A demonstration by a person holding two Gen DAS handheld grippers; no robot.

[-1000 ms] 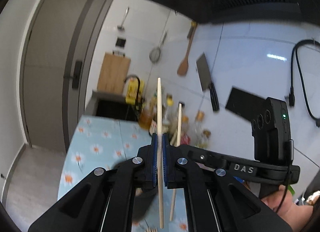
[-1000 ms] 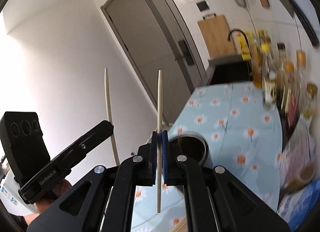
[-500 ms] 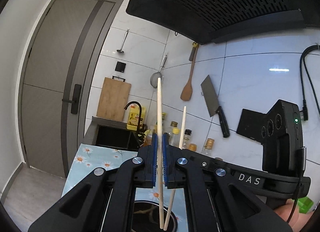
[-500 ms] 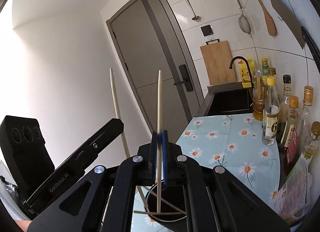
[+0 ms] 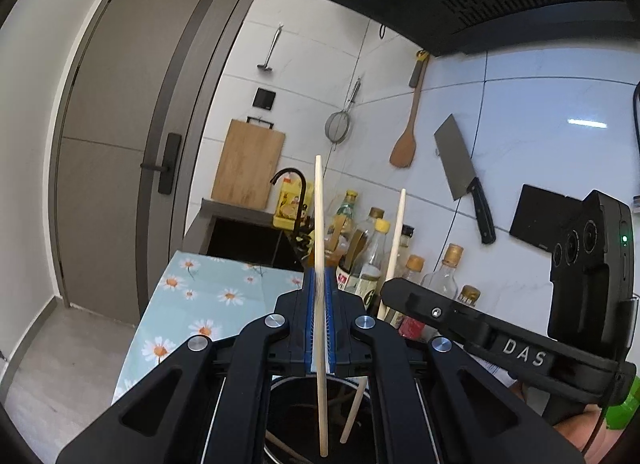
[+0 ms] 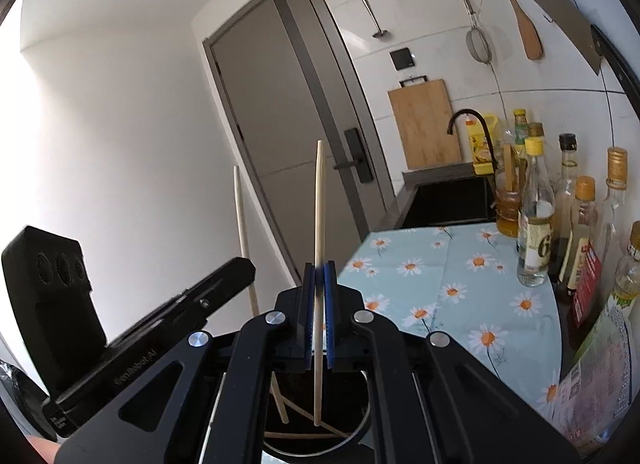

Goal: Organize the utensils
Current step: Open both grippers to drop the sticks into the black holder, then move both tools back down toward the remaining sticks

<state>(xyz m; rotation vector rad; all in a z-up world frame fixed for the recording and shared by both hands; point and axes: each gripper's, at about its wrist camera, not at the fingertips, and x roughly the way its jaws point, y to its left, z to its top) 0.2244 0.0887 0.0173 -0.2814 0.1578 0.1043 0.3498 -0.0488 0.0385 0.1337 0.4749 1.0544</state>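
Observation:
My left gripper [image 5: 319,328] is shut on a pale wooden chopstick [image 5: 319,224] that stands upright. Its lower end hangs in the mouth of a dark round utensil holder [image 5: 304,416] just below the fingers. My right gripper [image 6: 318,316] is shut on a second chopstick [image 6: 319,204], also upright, with its lower end inside the same holder [image 6: 352,436]. Several more chopsticks lie in the holder. Each gripper shows in the other's view: the right one [image 5: 404,292] at the right, the left one [image 6: 240,268] at the left.
The holder stands on a counter with a daisy-print cloth [image 6: 452,276]. Oil and sauce bottles [image 6: 536,224] line the wall side. A black sink with a tap [image 6: 472,120] lies behind. A cleaver [image 5: 460,160], wooden spatula [image 5: 406,144], strainer and cutting board hang on the tiles.
Both grippers have tilted level and come down over the holder. The lower ends of both chopsticks have gone from above the counter into the holder's mouth.

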